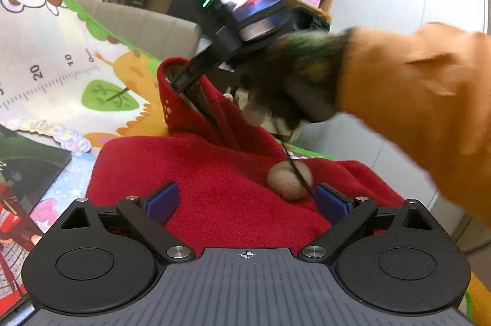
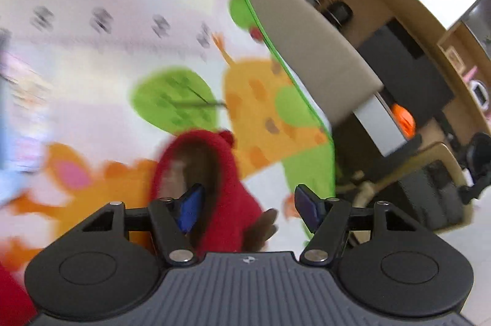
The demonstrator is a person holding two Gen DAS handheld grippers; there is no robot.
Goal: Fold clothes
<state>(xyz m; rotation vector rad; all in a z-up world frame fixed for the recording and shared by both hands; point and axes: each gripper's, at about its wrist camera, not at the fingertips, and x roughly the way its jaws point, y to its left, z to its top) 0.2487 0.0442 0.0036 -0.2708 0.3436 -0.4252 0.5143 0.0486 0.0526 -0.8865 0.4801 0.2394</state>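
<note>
Red fleece fills the gap of the left tool (image 1: pixel 247 200), spread wide over the hooded garment (image 1: pixel 214 191) on the play mat (image 1: pixel 61 56). The right tool (image 2: pixel 248 211), also spread, seemingly lifts the hood (image 2: pixel 199 160). Best pinch the hood edge firmly. The garment runs lengthwise away, hood farthest.

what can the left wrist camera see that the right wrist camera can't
Only the left wrist view shows the orange sleeve, the other gripper reaching into the hood, the beige pompom and a dark book. Only the right wrist view shows the hood's brown lining and an orange object. Both show the red fleece garment and the cartoon play mat.
</note>
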